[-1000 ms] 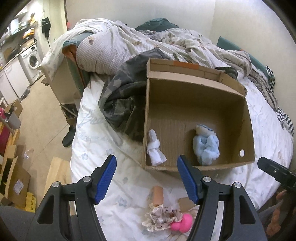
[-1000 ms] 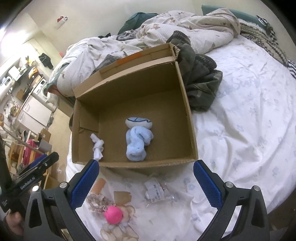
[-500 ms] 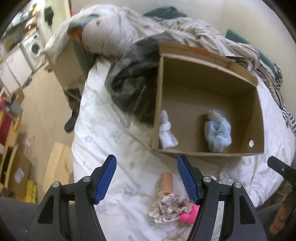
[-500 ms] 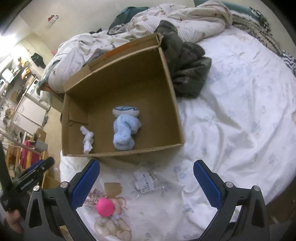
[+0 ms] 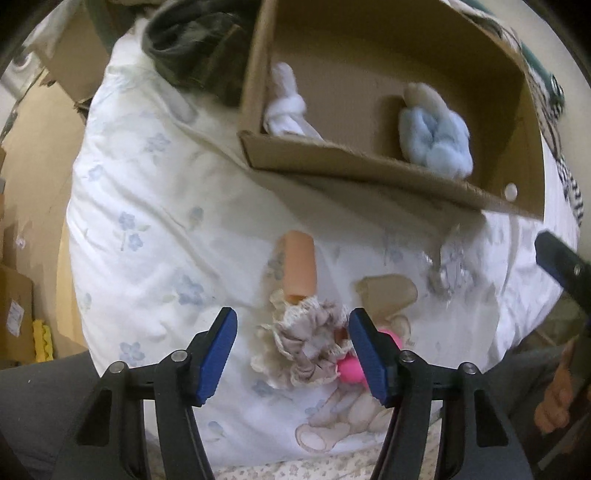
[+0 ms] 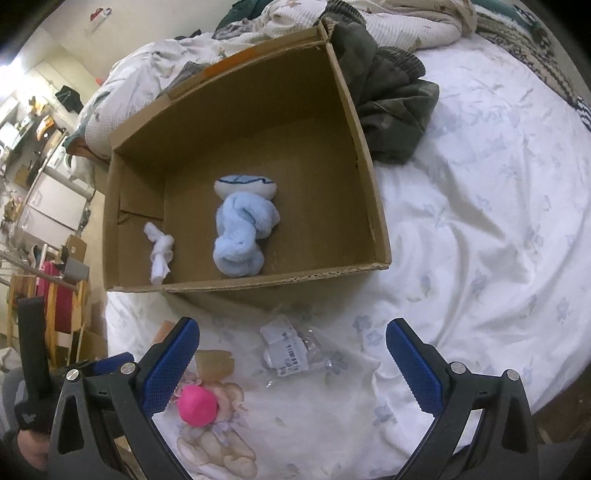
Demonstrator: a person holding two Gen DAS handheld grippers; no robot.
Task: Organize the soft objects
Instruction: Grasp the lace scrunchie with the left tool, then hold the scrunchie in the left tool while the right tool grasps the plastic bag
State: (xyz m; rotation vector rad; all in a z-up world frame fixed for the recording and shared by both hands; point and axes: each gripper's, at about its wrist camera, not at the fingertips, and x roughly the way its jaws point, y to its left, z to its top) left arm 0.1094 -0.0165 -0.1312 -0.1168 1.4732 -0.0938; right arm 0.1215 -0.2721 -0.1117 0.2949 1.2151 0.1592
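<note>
An open cardboard box (image 6: 369,177) (image 5: 332,162) stands on the bed and holds a knotted white cloth (image 6: 159,251) (image 5: 286,107) and a light blue plush bundle (image 6: 242,230) (image 5: 436,138). On the sheet before the box lie a frilly beige scrunchie (image 5: 306,347), an orange roll (image 5: 299,266), a pink ball (image 6: 196,406) (image 5: 351,371) and a tan card piece (image 6: 214,363) (image 5: 388,291). My left gripper (image 5: 293,349) is open, its pads either side of the scrunchie, just above it. My right gripper (image 6: 291,363) is open and empty above a clear plastic packet (image 6: 291,354).
A dark camouflage garment (image 6: 391,96) lies against the box's far side. Rumpled quilts (image 6: 388,22) fill the head of the bed. The bed's edge drops to the floor with cardboard boxes (image 5: 14,302) at left.
My left gripper has dropped low and forward, and its open pads now bracket the scrunchie. My right gripper has moved slightly closer to the sheet.
</note>
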